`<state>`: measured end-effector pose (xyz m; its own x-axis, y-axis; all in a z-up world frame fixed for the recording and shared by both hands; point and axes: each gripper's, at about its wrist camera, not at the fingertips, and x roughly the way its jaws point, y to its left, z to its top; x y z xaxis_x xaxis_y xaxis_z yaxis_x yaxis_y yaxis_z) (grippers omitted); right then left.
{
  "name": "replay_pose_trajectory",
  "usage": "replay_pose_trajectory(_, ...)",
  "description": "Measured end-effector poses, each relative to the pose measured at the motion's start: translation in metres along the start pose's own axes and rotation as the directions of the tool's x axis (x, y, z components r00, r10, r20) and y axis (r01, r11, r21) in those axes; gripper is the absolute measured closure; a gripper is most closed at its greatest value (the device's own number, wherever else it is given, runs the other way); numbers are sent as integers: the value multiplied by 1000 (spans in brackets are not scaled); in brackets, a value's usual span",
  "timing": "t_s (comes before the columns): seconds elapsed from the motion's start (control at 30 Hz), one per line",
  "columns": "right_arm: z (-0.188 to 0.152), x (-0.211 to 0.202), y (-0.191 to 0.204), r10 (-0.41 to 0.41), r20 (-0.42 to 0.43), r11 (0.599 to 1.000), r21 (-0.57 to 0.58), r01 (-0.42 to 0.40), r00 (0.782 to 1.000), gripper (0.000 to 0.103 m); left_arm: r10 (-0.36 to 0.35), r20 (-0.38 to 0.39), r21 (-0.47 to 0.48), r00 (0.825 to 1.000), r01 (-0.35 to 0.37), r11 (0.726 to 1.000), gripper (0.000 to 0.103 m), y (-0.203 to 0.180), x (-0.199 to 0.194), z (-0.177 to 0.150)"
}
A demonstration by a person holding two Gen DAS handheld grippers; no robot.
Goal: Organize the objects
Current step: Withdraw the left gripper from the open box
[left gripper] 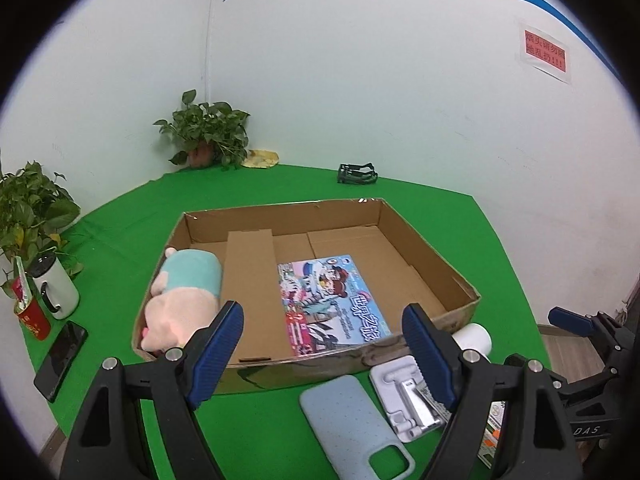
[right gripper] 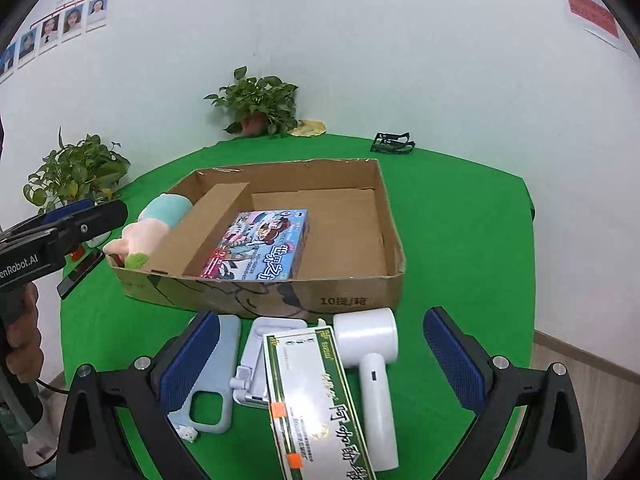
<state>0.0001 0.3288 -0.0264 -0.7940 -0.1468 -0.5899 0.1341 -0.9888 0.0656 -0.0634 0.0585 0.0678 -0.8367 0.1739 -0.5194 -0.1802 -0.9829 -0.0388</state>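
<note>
Both tongs are wide open and hold nothing: the left gripper hangs over the near wall of the big shallow brown cardboard box, and the right gripper hangs just in front of that box, over the loose things. I think the job is partly done, because the soft pink and blue plush toy lies in the left part of the box, behind a cardboard strip, and the flat colourful cartoon picture box lies in the middle part, while the right part has only bare cardboard. Four things are waiting on the cloth right in front of the box: a white lint shaver with a round head, a long white and green paper carton with writing lying partly on a white folding phone stand, and a pale blue phone case. My guess is the right gripper should go down, close on one of them, and lift it over the wall. The round table with the bright green cloth sits in a white corner. Behind the box are a leafy pot plant and a small black wire frame; left of the box are another plant, a white mug, a red cup and a black phone.
</note>
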Motion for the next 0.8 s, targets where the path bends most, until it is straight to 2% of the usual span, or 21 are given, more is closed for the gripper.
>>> replay_pose_trajectory(0.23,-8,-11,-5,31,28,999,-38,-30,999,0,-84,-84,-28,993,82,996,21,-15,18,-10)
replay_pose_trajectory(0.43,-18,-6,-7,85,-1,995,-61,-85,996,0,-153,-159,-66,975,144,987,21,-23,34,-23)
replay_pose_trajectory(0.63,-29,-1,-3,128,-12,989,-73,-128,992,0,-185,-219,-84,958,170,982,21,-33,48,-36)
replay_pose_trajectory(0.8,-41,7,-1,122,-21,989,-78,-123,992,0,-214,-258,-105,942,193,976,21,-35,57,-48)
